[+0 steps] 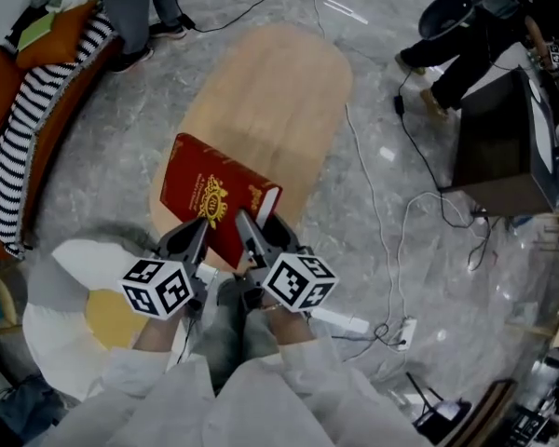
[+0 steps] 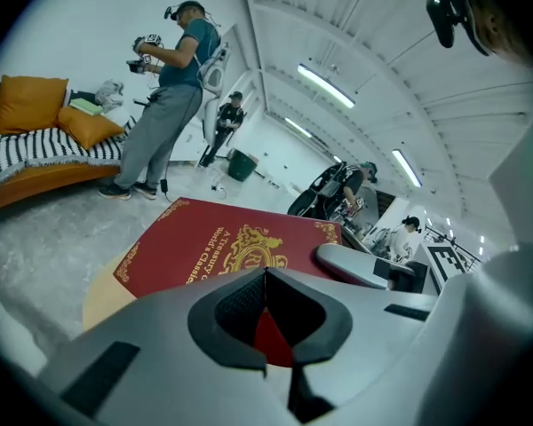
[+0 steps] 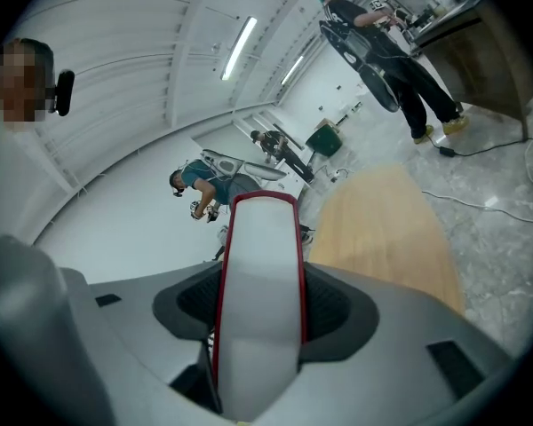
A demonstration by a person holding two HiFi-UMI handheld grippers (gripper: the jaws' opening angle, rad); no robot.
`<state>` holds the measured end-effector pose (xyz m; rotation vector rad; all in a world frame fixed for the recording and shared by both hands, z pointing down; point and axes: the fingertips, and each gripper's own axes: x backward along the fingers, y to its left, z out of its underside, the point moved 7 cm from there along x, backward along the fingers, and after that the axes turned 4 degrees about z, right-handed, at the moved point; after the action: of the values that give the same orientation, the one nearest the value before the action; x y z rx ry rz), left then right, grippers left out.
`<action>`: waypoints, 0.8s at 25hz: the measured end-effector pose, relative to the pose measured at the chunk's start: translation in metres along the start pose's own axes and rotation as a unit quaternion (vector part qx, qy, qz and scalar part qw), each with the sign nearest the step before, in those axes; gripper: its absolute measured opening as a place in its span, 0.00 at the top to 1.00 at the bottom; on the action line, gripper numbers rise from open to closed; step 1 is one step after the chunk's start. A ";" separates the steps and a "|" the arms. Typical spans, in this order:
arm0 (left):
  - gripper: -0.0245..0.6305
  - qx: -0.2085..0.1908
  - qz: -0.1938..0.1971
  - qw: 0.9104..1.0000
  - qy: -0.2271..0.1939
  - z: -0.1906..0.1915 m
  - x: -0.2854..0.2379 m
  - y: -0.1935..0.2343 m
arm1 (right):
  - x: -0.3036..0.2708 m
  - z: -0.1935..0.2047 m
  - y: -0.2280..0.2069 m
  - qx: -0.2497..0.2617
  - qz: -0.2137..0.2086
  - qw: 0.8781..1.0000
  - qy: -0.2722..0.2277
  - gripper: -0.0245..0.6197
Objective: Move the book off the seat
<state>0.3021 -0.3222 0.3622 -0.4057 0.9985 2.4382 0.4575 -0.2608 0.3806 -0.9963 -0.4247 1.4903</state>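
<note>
Both tongs are gripping the red book (image 1: 214, 194). The left gripper (image 1: 194, 238) is pinching a thin edge of cover, jaws nearly together. The right gripper (image 1: 253, 235) is clamping across the full page block, jaws partway apart. The book is hanging tilted over the near end of the wooden table (image 1: 279, 91), clear of the white-and-yellow seat (image 1: 70, 329). Judging by that, the lift-off is done. Set-down and release are pending.

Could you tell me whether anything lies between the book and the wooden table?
Nothing visible does: the left gripper and right gripper hold the book above the table's near end, and its top looks bare.
</note>
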 end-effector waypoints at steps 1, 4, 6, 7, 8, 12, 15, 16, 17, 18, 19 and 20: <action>0.95 0.002 -0.004 1.000 0.004 0.004 -0.004 0.005 | -0.004 0.003 -0.006 0.000 0.003 1.000 0.002 0.58; 0.95 0.016 -0.009 1.000 0.018 0.019 -0.016 0.022 | -0.017 0.012 -0.026 -0.002 0.014 1.000 0.007 0.58; 0.95 0.026 -0.012 0.999 0.029 0.033 -0.024 0.032 | -0.023 0.020 -0.041 -0.008 0.022 1.000 0.010 0.58; 0.95 0.031 -0.014 0.999 0.034 0.040 -0.029 0.038 | -0.025 0.024 -0.049 -0.012 0.025 1.000 0.013 0.58; 0.95 0.034 -0.015 0.999 0.037 0.046 -0.034 0.043 | -0.029 0.029 -0.057 -0.017 0.027 0.999 0.017 0.58; 0.95 0.049 -0.020 0.998 0.045 0.069 -0.054 0.060 | -0.042 0.050 -0.085 -0.030 0.037 0.998 0.035 0.58; 0.95 0.062 -0.025 0.997 0.050 0.091 -0.057 0.068 | -0.039 0.072 -0.099 -0.037 0.045 0.997 0.048 0.58; 0.95 0.065 -0.026 0.996 0.051 0.097 -0.060 0.072 | -0.040 0.077 -0.103 -0.045 0.044 0.997 0.047 0.58; 0.95 0.068 -0.026 0.996 0.050 0.101 -0.062 0.077 | -0.043 0.082 -0.107 -0.052 0.043 0.997 0.044 0.58; 0.95 0.070 -0.027 0.996 0.049 0.104 -0.066 0.082 | -0.047 0.084 -0.110 -0.057 0.040 0.997 0.041 0.58; 0.95 0.072 -0.027 0.996 0.047 0.107 -0.069 0.086 | -0.051 0.087 -0.113 -0.060 0.038 0.997 0.038 0.58; 0.95 0.074 -0.029 0.996 0.045 0.111 -0.072 0.089 | -0.055 0.089 -0.117 -0.061 0.036 0.997 0.037 0.58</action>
<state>0.3060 -0.3211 0.5216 -0.4889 1.1812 2.2941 0.4555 -0.2635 0.5370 -1.1702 -0.4346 1.5008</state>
